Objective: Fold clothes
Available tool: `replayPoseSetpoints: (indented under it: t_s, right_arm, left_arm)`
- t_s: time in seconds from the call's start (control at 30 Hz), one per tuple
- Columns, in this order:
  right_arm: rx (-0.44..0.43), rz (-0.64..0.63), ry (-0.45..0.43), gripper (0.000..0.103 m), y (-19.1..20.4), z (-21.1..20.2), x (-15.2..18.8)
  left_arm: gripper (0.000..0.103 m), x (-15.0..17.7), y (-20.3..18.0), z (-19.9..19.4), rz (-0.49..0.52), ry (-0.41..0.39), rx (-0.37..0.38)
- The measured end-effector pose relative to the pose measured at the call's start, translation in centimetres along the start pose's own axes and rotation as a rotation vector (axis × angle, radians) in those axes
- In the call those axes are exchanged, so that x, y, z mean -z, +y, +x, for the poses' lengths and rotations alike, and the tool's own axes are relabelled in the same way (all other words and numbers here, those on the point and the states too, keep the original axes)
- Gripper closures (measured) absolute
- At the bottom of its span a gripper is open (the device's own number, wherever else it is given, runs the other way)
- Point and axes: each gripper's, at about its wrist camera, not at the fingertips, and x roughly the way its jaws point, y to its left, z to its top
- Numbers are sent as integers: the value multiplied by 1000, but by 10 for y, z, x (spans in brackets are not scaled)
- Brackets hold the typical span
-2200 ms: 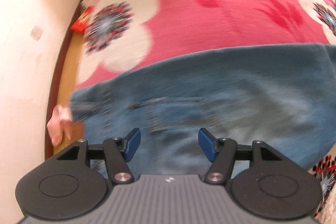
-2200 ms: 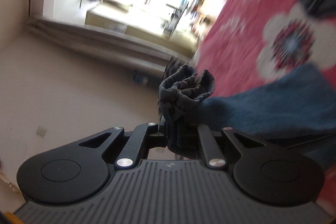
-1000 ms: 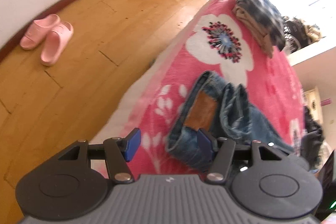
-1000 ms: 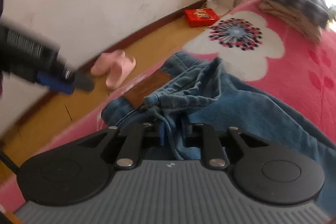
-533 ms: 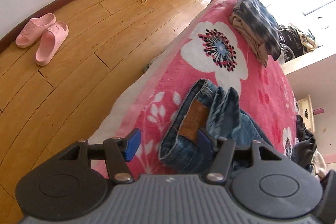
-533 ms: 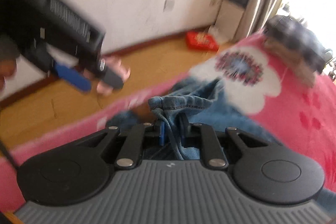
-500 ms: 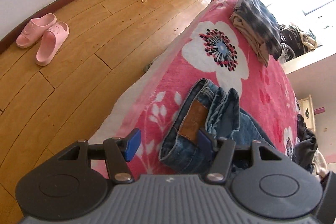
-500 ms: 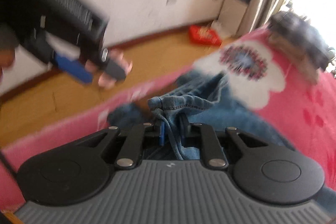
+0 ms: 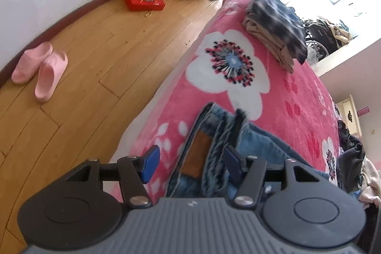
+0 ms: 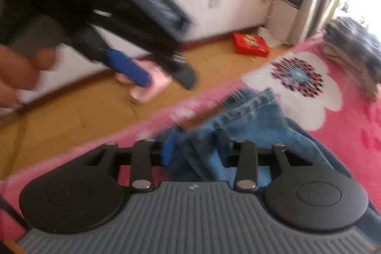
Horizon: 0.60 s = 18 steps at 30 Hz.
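Observation:
Blue jeans (image 9: 250,142) lie bunched on the pink flowered blanket (image 9: 293,97) near the bed's edge, with the brown waistband patch (image 9: 197,156) facing up. My left gripper (image 9: 190,162) hovers open above the waistband, touching nothing. In the right wrist view the jeans (image 10: 250,116) run up between the fingers of my right gripper (image 10: 196,146). Its jaws are opening, and the denim lies loose between them, not pinched. The left gripper (image 10: 167,81) also appears there, blurred, at upper left over the floor, with a hand (image 10: 14,73) behind it.
Folded clothes (image 9: 276,25) are stacked at the far end of the bed. A dark heap of garments (image 9: 350,158) lies at the right. On the wooden floor (image 9: 95,58) are pink slippers (image 9: 40,73) and a red box (image 9: 144,0) by the wall.
My right gripper's jaws have spread from a tight pinch on the denim fold, which has slumped onto the blanket. The left gripper has shifted a little, still open.

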Motion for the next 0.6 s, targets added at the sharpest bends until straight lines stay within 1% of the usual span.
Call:
replayPoseSetpoints:
  t_s: [0.07,0.1,0.17,0.23,0.3,0.37,0.4,0.47,0.5,0.53,0.57,0.6]
  right_arm:
    - [-82,40,-31,57,1,-11,0]
    - [-129,78,-38,57,-2,-17,0]
    - [-190,167,-60,57,-13,-34,4]
    - [-221,267,-82,57,-32,-55,14]
    - [-220,375,-98,57,-57,-80,31]
    - [-176,484,-99,57,-88,-106,57]
    - [-145,531,-92,57,-104,-118,70]
    - [-45,618,-73,58,-137,-142,101]
    - [14,654,-62,58,-153,-153,116]
    - [81,682,-53,58,-170,-162,132]
    - [153,708,-47,59,-187,-171,147]
    - [205,730,-44,60,-202,-178,160]
  left_arm:
    - [44,-7,-11,1,32,-8,-2]
    - [44,-10,-19,2,54,-13,-4]
    - [44,-18,-41,4,111,-34,-2]
    - [44,-21,-69,5,180,-60,22]
    - [44,-18,-98,8,253,-75,59]
    - [44,-11,-125,13,319,-68,94]
    - [44,-5,-136,19,348,-54,99]
    - [44,9,-153,31,404,-25,87]
    - [44,16,-158,39,427,-9,68]
    - [44,24,-160,49,444,10,34]
    - [45,31,-160,59,455,30,-5]
    - [45,35,-156,69,457,48,-53]
